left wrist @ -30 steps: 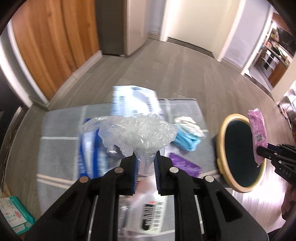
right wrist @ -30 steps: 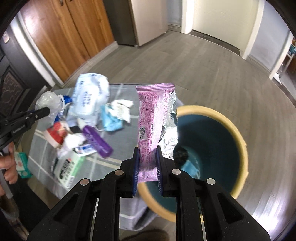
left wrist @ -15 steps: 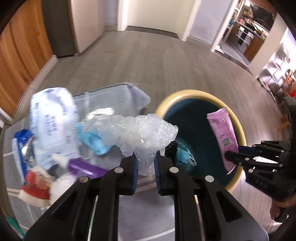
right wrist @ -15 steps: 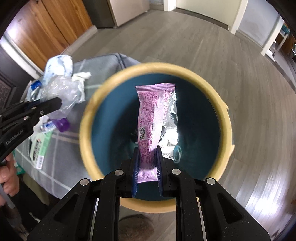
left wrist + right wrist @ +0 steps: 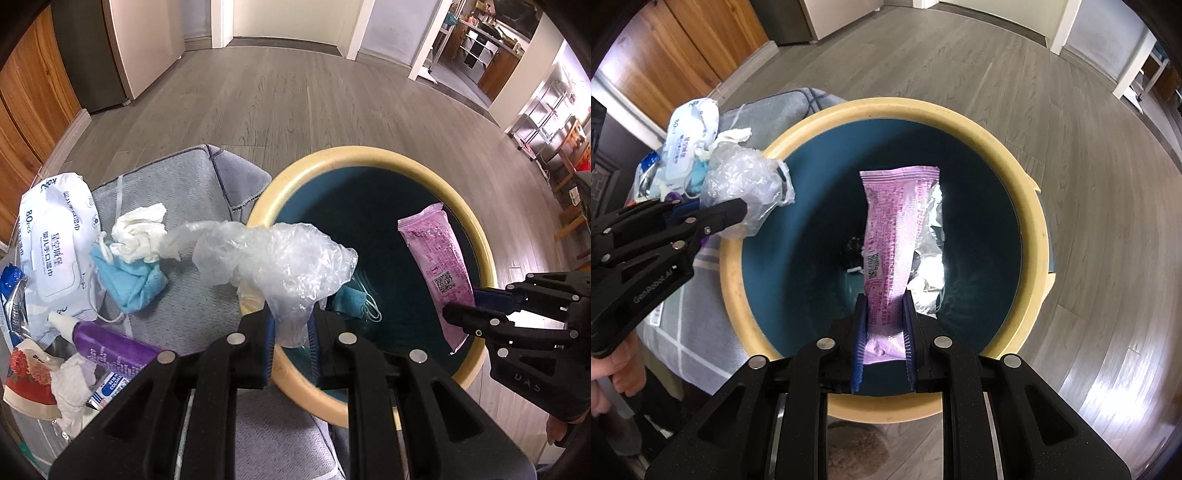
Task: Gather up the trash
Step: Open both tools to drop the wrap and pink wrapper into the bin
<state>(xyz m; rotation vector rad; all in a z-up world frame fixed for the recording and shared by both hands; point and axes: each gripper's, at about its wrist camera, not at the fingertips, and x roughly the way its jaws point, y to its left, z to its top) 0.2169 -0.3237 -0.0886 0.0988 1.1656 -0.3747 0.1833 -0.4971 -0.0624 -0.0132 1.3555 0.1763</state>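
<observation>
Pink snack wrapper (image 5: 894,236) clamped in right tool (image 5: 882,343), hanging over the trash bin (image 5: 1030,206) opening. Left tool (image 5: 290,332) pinches clear plastic bag (image 5: 273,258) above bin's near-left rim.

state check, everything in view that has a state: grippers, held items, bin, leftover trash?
left gripper: shut on clear plastic bag, at the bin's rim
right gripper: shut on pink wrapper, over the bin's mouth
bin: open, upright, blue mask at the bottom
wet wipes pack: flap closed, lying on grey mat
purple tube: lying on mat
white tissue: crumpled
</observation>
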